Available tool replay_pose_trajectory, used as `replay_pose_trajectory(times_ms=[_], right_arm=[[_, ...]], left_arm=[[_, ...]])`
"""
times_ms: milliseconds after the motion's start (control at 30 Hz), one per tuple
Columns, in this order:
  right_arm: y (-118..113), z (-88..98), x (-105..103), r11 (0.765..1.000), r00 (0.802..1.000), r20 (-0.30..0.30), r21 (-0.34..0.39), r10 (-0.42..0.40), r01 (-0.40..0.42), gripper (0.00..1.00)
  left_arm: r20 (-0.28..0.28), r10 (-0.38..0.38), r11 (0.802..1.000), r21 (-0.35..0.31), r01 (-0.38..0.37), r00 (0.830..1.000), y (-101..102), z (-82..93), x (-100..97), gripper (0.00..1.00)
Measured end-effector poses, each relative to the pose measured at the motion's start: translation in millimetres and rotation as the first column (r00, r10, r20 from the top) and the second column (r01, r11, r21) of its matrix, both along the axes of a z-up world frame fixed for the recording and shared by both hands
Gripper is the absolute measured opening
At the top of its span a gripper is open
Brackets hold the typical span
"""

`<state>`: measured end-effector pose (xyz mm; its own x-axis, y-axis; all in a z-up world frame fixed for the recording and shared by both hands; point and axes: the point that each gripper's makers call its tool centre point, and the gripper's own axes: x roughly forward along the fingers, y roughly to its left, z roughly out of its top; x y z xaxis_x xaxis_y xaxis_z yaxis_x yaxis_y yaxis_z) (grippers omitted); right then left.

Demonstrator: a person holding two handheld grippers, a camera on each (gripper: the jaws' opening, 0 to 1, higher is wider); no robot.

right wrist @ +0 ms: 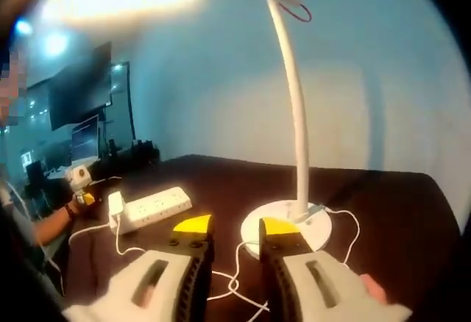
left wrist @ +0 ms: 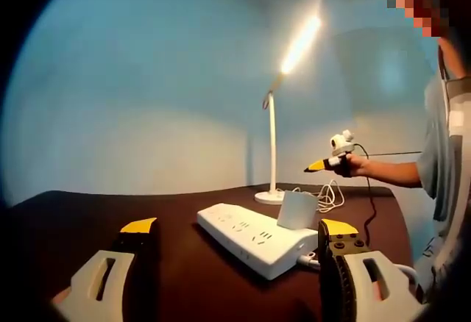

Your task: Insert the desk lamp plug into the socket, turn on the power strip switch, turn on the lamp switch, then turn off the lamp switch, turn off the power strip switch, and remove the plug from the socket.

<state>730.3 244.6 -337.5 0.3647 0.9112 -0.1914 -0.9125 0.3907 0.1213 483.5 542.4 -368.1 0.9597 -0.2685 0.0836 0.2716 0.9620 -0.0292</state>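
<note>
The white desk lamp (left wrist: pixel 272 145) stands at the table's far side, its head (left wrist: pixel 302 43) lit. A white power strip (left wrist: pixel 254 237) lies between my left gripper's (left wrist: pixel 239 228) wide-open jaws, with the lamp's white plug (left wrist: pixel 296 209) seated in its far end. My right gripper (left wrist: pixel 324 165), held in a hand, hovers right of the lamp stem. In the right gripper view the right gripper (right wrist: pixel 235 226) is narrowly open with nothing between its jaws, just in front of the lamp base (right wrist: pixel 294 215). The power strip (right wrist: pixel 154 206) and left gripper (right wrist: pixel 79 182) lie off to the left.
The lamp's white cable (right wrist: pixel 235 281) loops across the dark brown table (left wrist: pixel 96 212) between base and strip. A person (left wrist: pixel 441 145) stands at the table's right side. Dark monitors (right wrist: pixel 81 109) stand in the background behind the table.
</note>
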Motion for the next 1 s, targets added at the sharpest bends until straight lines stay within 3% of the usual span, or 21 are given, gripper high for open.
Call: replay_pose_trajectory(times_ms=[400, 600, 1000], right_arm=[[7.1, -5.3, 19.1, 0.999, 1.000, 0.012, -0.026, -0.023, 0.023, 0.14], [11.5, -17.9, 29.9, 0.996, 0.999, 0.027, -0.089, -0.021, 0.024, 0.04], [20.0, -37.8, 43.7, 0.994, 1.000, -0.009, -0.109, -0.024, 0.023, 0.04]], left_arm=[[-0.001, 0.002, 1.000, 0.003, -0.002, 1.000, 0.5, -0.6, 0.0, 0.84], [0.001, 0.006, 1.000, 0.001, -0.006, 1.000, 0.2, -0.3, -0.2, 0.84], [0.001, 0.012, 1.000, 0.001, -0.012, 1.000, 0.7, -0.3, -0.2, 0.84]])
